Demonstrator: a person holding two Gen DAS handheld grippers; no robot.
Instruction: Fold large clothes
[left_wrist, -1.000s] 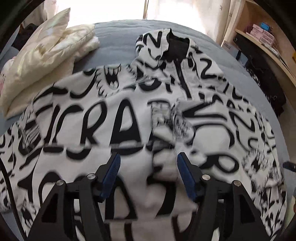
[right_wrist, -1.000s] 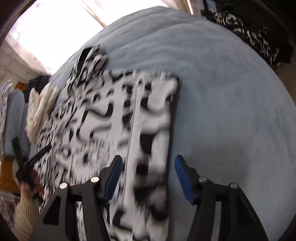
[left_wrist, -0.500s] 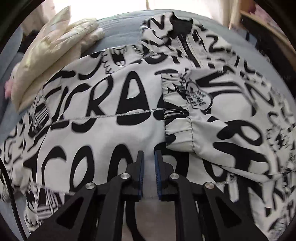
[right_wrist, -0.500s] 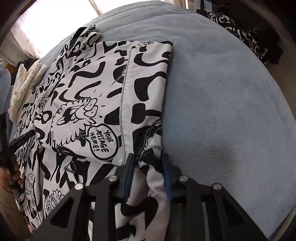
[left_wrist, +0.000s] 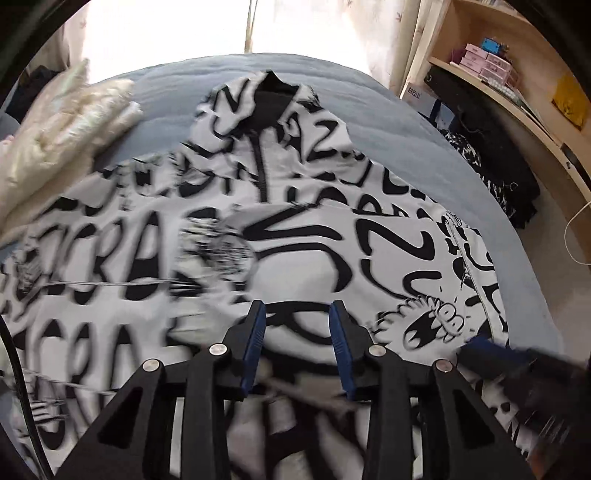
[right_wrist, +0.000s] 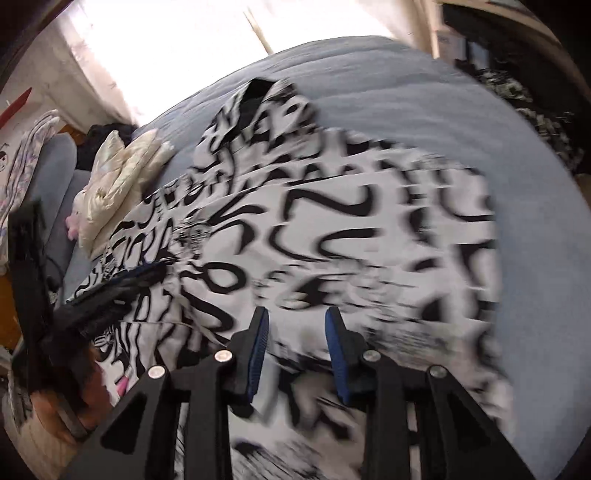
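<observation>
A large white jacket with black graffiti lettering (left_wrist: 303, 236) lies spread on a blue-grey bed (left_wrist: 406, 122), collar and zip at the far end, both sleeves folded inward. It also fills the right wrist view (right_wrist: 332, 236), blurred by motion. My left gripper (left_wrist: 297, 314) is open and empty just above the jacket's lower middle. My right gripper (right_wrist: 295, 317) is open and empty above the jacket's lower part. Each gripper shows in the other's view: the right one at the right edge (left_wrist: 491, 350), the left one at the left (right_wrist: 136, 277).
A cream folded quilted garment (left_wrist: 62, 140) lies at the bed's far left, also in the right wrist view (right_wrist: 122, 177). A wooden shelf with boxes (left_wrist: 491, 62) and dark clothing (left_wrist: 491, 162) stand to the right of the bed. A curtained window is behind.
Both grippers were shut on the jacket half a second ago; now both are open and have let go. Both cameras have pulled back and are moving, blurring the views.
</observation>
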